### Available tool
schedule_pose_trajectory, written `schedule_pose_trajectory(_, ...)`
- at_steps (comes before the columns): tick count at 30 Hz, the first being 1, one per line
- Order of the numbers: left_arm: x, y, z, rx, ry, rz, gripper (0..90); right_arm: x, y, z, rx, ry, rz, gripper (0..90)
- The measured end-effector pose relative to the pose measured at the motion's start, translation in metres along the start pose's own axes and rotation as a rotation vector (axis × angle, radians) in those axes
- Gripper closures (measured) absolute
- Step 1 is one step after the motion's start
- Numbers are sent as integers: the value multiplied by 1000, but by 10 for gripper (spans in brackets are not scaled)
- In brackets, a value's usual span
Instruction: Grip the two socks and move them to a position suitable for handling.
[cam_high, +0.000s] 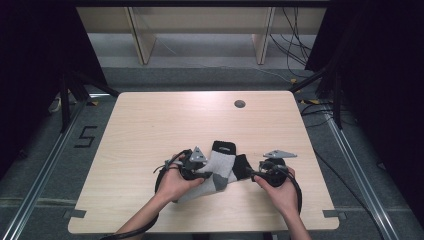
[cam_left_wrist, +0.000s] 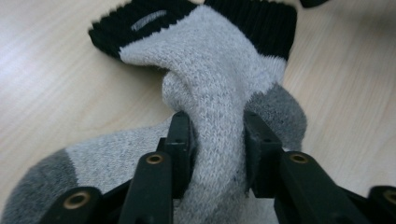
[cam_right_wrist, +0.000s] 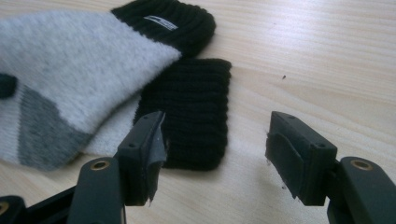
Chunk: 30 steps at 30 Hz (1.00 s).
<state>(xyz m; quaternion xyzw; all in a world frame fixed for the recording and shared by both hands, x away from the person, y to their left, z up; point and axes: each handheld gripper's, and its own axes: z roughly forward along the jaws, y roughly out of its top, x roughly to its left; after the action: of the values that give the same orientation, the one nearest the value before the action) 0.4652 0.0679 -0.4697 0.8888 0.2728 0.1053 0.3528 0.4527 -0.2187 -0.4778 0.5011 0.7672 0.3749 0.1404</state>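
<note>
A grey sock (cam_high: 220, 170) with black cuffs lies bunched on the wooden surface (cam_high: 150, 125), near its front edge and on the near side of the round cable hole (cam_high: 239, 104). The left tongs (cam_left_wrist: 212, 135) are clamped on a raised fold of the sock's grey knit. The right tongs (cam_right_wrist: 215, 144) stand apart, empty, just beside the sock's flat black cuff (cam_right_wrist: 191, 112).

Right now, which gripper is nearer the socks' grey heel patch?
Left. The left gripper has a fold of sock between its jaws, beside the heel patch. The right gripper stands open by the black cuff.
</note>
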Motion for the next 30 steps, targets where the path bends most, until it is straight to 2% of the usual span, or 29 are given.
schedule_pose_trajectory(3, 1, -1, 1, -6, -6, -16, 493, 0, 0, 1, -11, 16, -6, 377)
schedule_pose_trajectory(4, 2, -2, -2, -22, -2, -31, 493, 1, 1, 1, -12, 17, -7, 377)
schedule_pose_trajectory(6, 7, -3, -13, -73, 5, -64, 429, 2, 1, 0, -7, 14, -3, 379)
schedule_pose_trajectory(7, 15, -6, -25, -101, 31, -95, 426, 2, 2, 1, -13, 12, -14, 386)
schedule_pose_trajectory(8, 15, -6, -25, -101, 31, -95, 446, 2, 2, 1, -13, 12, -14, 386)
schedule_pose_trajectory(9, 24, -11, -34, -106, 74, -118, 446, 2, 2, 1, -14, 14, -17, 391)
schedule_pose_trajectory(10, 29, -13, -37, -96, 90, -122, 523, 4, 4, 2, 2, 5, -10, 416)
schedule_pose_trajectory(12, 40, -22, -40, -51, 120, -138, 554, 5, 5, 4, 3, 9, -7, 435)
schedule_pose_trajectory(13, 46, -28, -37, -17, 144, -146, 577, 8, 8, 5, 25, 2, -12, 498)
schedule_pose_trajectory(14, 46, -28, -37, -17, 144, -146, 595, 8, 8, 5, 25, 2, -12, 498)
schedule_pose_trajectory(16, 51, -37, -29, 25, 174, -150, 619, 14, 12, 8, 46, -2, -6, 570)
schedule_pose_trajectory(17, 51, -37, -29, 25, 174, -150, 625, 14, 12, 8, 46, -2, -6, 570)
schedule_pose_trajectory(18, 51, -38, -27, 38, 179, -150, 630, 13, 13, 12, 76, -19, -44, 595)
schedule_pose_trajectory(19, 51, -41, -22, 62, 180, -141, 632, 12, 14, 14, 82, -26, -62, 600)
schedule_pose_trajectory(20, 51, -41, -20, 75, 182, -133, 631, 14, 14, 16, 97, -39, -48, 604)
schedule_pose_trajectory(21, 52, -42, -18, 90, 184, -117, 628, 14, 14, 18, 112, -43, -58, 607)
schedule_pose_trajectory(22, 52, -42, -18, 90, 184, -117, 627, 15, 13, 20, 117, -46, -52, 608)
schedule_pose_trajectory(23, 51, -41, -15, 68, 191, -139, 626, 14, 13, 21, 116, -56, -71, 608)
schedule_pose_trajectory(25, 54, -38, -13, 85, 199, -128, 625, 14, 12, 21, 114, -62, -73, 607)
schedule_pose_trajectory(27, 54, -37, -12, 75, 202, -137, 622, 13, 12, 21, 117, -66, -73, 605)
schedule_pose_trajectory(28, 55, -37, -11, 87, 203, -125, 622, 13, 12, 22, 117, -65, -62, 602)
schedule_pose_trajectory(29, 56, -36, -11, 84, 203, -131, 620, 12, 11, 23, 118, -57, -58, 598)
schedule_pose_trajectory(30, 57, -37, -11, 73, 198, -140, 616, 10, 11, 23, 119, -69, -55, 583)
